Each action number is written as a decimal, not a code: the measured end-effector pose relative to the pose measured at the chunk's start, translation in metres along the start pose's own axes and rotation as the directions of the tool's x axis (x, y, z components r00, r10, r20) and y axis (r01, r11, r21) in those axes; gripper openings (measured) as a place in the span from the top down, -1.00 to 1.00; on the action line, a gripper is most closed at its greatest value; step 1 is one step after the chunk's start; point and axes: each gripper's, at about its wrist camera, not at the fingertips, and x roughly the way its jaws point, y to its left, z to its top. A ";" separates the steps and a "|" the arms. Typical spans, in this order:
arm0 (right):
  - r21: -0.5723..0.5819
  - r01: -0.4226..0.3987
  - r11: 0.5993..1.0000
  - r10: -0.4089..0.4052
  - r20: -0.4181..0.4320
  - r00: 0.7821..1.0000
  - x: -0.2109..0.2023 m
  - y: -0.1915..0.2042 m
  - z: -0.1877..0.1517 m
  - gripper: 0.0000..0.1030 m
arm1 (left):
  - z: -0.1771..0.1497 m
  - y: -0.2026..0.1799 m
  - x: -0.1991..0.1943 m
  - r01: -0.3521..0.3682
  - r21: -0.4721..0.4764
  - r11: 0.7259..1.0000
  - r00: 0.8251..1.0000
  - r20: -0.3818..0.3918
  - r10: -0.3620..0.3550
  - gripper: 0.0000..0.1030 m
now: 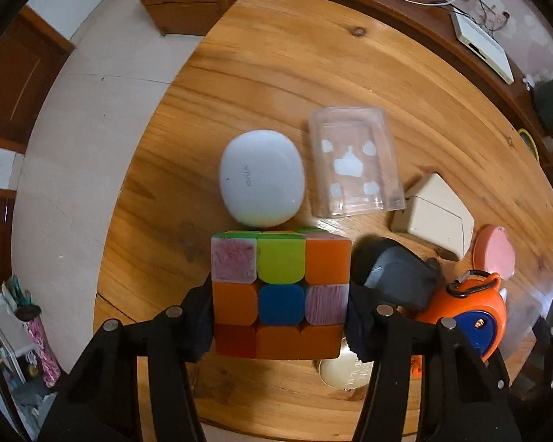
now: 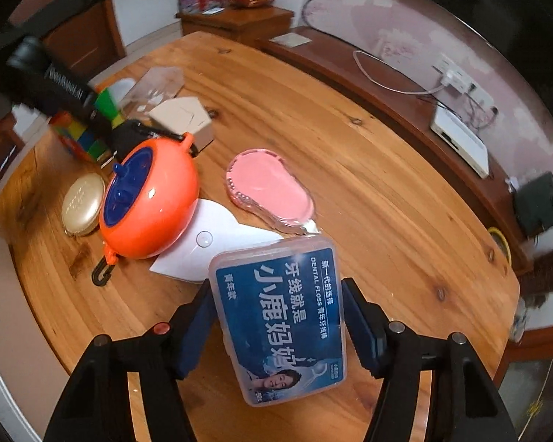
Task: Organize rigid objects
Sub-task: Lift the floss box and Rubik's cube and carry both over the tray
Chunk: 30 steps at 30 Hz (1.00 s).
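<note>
The left gripper points down at a puzzle cube, and its dark fingers press on the cube's two sides, holding it. The cube is hard plastic with rounded coloured tiles; two pink tiles look scuffed. It sits on the desk, a round top of glossy, knotty wood.

The right gripper straddles a floss box, a clear rounded plastic case with a blue printed label. Its blue-padded fingers stand just beside the box's long edges; whether they press on it I cannot tell.

Beyond the cube lie one smooth white pebble-shaped earbud case and one clear plastic box with white shapes showing through it. To their right are one beige angular adapter, one dark grey block, one glossy orange reel with a blue centre, one pink oval case, one gold compact and one white card partly under the reel.
</note>
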 end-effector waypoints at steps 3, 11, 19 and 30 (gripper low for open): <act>0.056 0.008 0.998 -0.009 0.010 1.000 -0.009 -0.002 -0.002 -0.27 | -0.004 0.005 -0.001 -0.008 0.005 1.000 1.000 0.010 0.008 -0.15; 0.178 0.051 0.983 -0.058 0.038 0.998 -0.047 -0.001 -0.020 -0.25 | -0.025 0.016 -0.045 0.001 0.075 0.997 0.996 0.093 -0.008 -0.15; 0.296 0.054 0.954 -0.098 0.135 0.986 -0.117 0.003 -0.037 -0.25 | -0.066 0.018 -0.122 0.020 0.222 0.975 0.975 0.211 -0.068 -0.15; 0.374 -0.018 0.927 -0.099 0.291 0.952 -0.224 0.034 -0.052 -0.25 | -0.145 0.008 -0.216 0.040 0.405 0.913 0.924 0.332 -0.187 -0.15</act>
